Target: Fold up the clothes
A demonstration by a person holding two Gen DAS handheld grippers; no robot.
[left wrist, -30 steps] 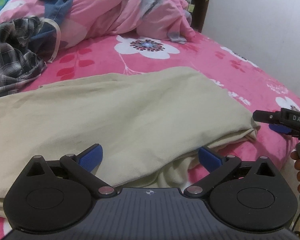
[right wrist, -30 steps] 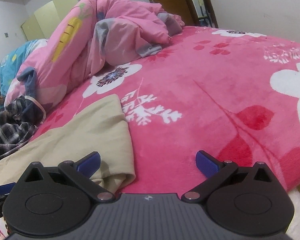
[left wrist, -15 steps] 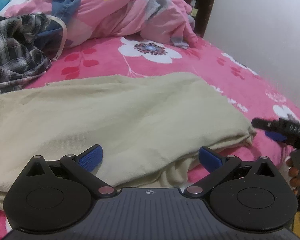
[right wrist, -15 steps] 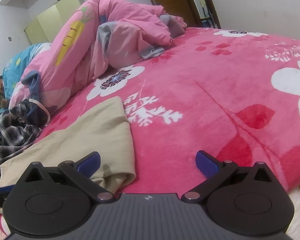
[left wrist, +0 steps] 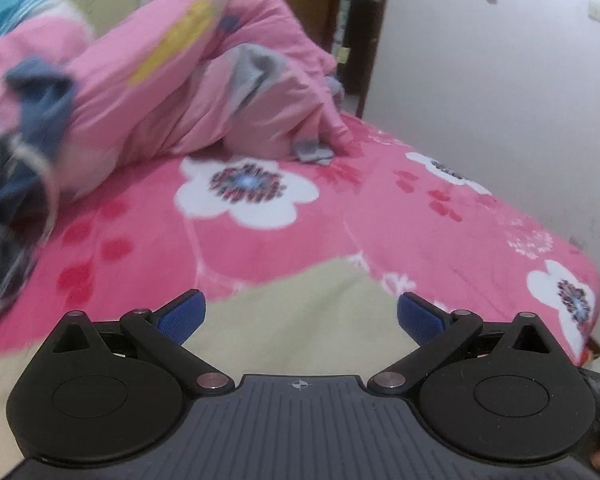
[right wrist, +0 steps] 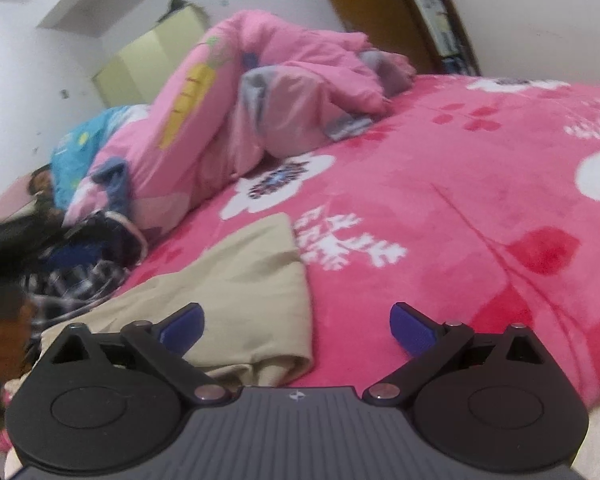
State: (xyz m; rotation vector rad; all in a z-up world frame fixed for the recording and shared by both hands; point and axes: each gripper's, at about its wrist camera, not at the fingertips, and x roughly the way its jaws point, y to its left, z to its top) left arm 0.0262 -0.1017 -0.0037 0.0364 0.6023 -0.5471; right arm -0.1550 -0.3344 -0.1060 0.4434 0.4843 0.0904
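A beige garment (left wrist: 296, 312) lies folded flat on the pink flowered bed cover (left wrist: 420, 220). My left gripper (left wrist: 299, 315) hovers open above the garment's far part, nothing between its blue pads. In the right wrist view the same beige garment (right wrist: 236, 292) fills the lower left, its folded corner near the bed's front. My right gripper (right wrist: 296, 326) stands open over that corner and the pink cover, holding nothing. The view from the left wrist is blurred by motion.
A bunched pink quilt (left wrist: 188, 80) is piled at the back of the bed. A dark plaid shirt (right wrist: 76, 280) and blue clothes (left wrist: 40, 100) lie at the left. A white wall (left wrist: 500, 100) borders the bed's right side. A hand (right wrist: 4, 336) shows at the far left.
My left gripper has swung up and forward, so less of the beige garment shows and the quilt fills more of its view. The right gripper has tilted slightly; both stay open.
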